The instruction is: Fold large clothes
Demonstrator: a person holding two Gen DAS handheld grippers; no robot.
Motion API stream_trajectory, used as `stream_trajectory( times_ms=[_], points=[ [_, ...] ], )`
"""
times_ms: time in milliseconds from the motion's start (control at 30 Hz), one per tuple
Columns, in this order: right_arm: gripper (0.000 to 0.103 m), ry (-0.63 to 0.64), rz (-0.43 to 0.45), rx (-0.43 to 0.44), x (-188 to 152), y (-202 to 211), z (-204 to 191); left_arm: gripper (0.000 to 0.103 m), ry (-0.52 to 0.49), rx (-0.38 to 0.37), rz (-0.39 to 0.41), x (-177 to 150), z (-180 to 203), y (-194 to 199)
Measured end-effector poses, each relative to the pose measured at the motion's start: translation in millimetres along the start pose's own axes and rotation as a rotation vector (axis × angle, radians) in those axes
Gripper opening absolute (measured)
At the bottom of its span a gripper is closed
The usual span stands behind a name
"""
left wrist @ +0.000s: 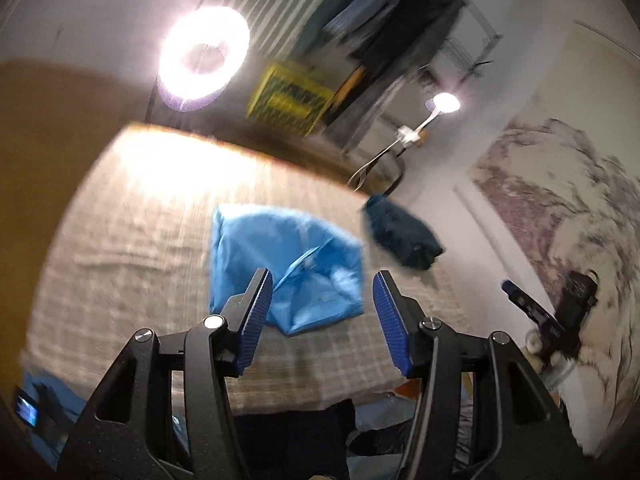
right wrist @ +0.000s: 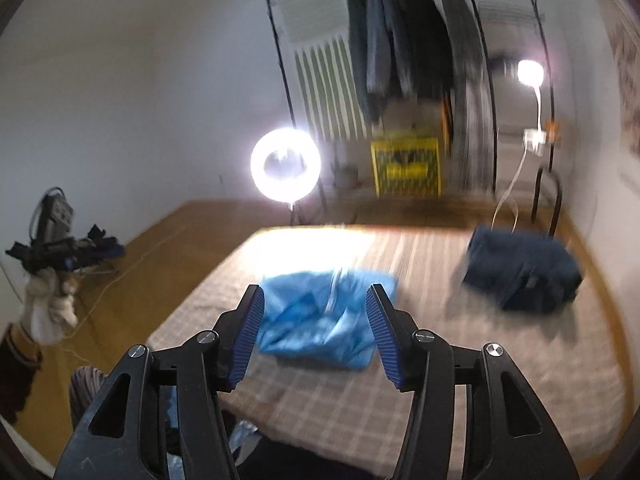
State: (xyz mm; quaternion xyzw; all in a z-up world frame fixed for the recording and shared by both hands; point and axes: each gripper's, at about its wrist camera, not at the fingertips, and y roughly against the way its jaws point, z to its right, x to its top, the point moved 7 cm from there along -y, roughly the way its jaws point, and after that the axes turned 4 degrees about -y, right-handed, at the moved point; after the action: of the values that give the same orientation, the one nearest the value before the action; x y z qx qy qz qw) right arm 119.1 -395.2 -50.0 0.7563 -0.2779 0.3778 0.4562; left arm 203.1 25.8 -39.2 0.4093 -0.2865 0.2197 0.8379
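A light blue garment (left wrist: 288, 264) lies folded into a rough square on the checked bedcover (left wrist: 140, 248); in the right wrist view the same blue garment (right wrist: 320, 320) sits just past the fingertips. My left gripper (left wrist: 322, 284) hangs above its near edge, open, with nothing between the blue pads. My right gripper (right wrist: 316, 300) is also open and empty, raised over the garment's near side. A dark navy folded garment (left wrist: 400, 236) lies at the bed's far right corner, also seen as the navy garment (right wrist: 520, 272) in the right wrist view.
A bright ring light (right wrist: 285, 165) stands beyond the bed's far edge. A rack of hanging clothes (right wrist: 404, 40) and a yellow crate (right wrist: 406, 168) stand behind it. A small lamp (right wrist: 530, 72) is at the right. Dark and blue clothes (left wrist: 304, 432) are piled at the near edge.
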Motion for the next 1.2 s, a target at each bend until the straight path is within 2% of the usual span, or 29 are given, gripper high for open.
stream_trajectory(
  times_ms=[100, 167, 300, 433, 533, 667, 800, 833, 867, 900, 933, 967, 1000, 1067, 1200],
  points=[
    [0.052, -0.052, -0.085, -0.018, -19.6, -51.0, 9.9, 0.054, 0.084, 0.041, -0.061, -10.2, -37.9, -61.5],
    [0.052, -0.104, -0.136, -0.025, -32.4, -85.4, 21.5, 0.054, 0.162, 0.029, -0.11, -17.0, -61.6, -100.3],
    [0.054, -0.135, -0.199, -0.117, -53.6, -139.6, 48.1, 0.054, 0.26, 0.034, -0.144, -27.7, -95.3, -144.1],
    [0.055, -0.33, -0.254, -0.087, -61.6, -182.5, 86.1, 0.054, 0.301, 0.035, -0.191, -27.2, -113.8, -178.8],
    [0.055, -0.402, -0.261, -0.107, -65.6, -206.3, 105.3, 0.054, 0.328, 0.025, -0.222, -28.3, -121.1, -200.5],
    [0.055, -0.441, -0.31, -0.105, -75.4, -239.4, 115.1, 0.054, 0.361, 0.013, -0.246, -33.8, -127.2, -220.4],
    [0.055, -0.395, -0.354, -0.104, -79.8, -262.1, 107.3, 0.054, 0.336, 0.001, -0.274, -36.6, -127.1, -236.6],
    [0.054, -0.388, -0.369, -0.104, -81.6, -266.7, 105.6, 0.052, 0.337, -0.004, -0.274, -36.3, -127.0, -238.5],
    [0.048, -0.391, -0.371, -0.104, -82.2, -268.4, 105.8, 0.039, 0.337, -0.014, -0.269, -35.7, -127.2, -239.9],
    [0.023, -0.399, -0.373, -0.096, -82.2, -269.5, 106.4, 0.031, 0.336, -0.017, -0.269, -35.0, -127.0, -240.7],
    [0.009, -0.411, -0.378, -0.083, -81.6, -269.6, 106.5, 0.02, 0.335, -0.019, -0.27, -34.5, -127.2, -241.1],
    [0.008, -0.414, -0.367, -0.084, -79.6, -268.0, 106.8, 0.01, 0.337, -0.023, -0.268, -34.2, -127.4, -241.1],
    [0.004, -0.413, -0.352, -0.08, -77.5, -267.2, 105.2, 0.005, 0.338, -0.026, -0.268, -34.2, -127.8, -239.8],
    [0.002, -0.414, -0.334, -0.038, -73.0, -259.9, 98.4, 0.003, 0.335, -0.039, -0.265, -32.5, -126.8, -236.9],
    [0.001, -0.468, -0.307, 0.078, -67.8, -241.4, 78.8, 0.001, 0.372, -0.121, -0.245, -28.1, -122.8, -218.6]
  ],
)
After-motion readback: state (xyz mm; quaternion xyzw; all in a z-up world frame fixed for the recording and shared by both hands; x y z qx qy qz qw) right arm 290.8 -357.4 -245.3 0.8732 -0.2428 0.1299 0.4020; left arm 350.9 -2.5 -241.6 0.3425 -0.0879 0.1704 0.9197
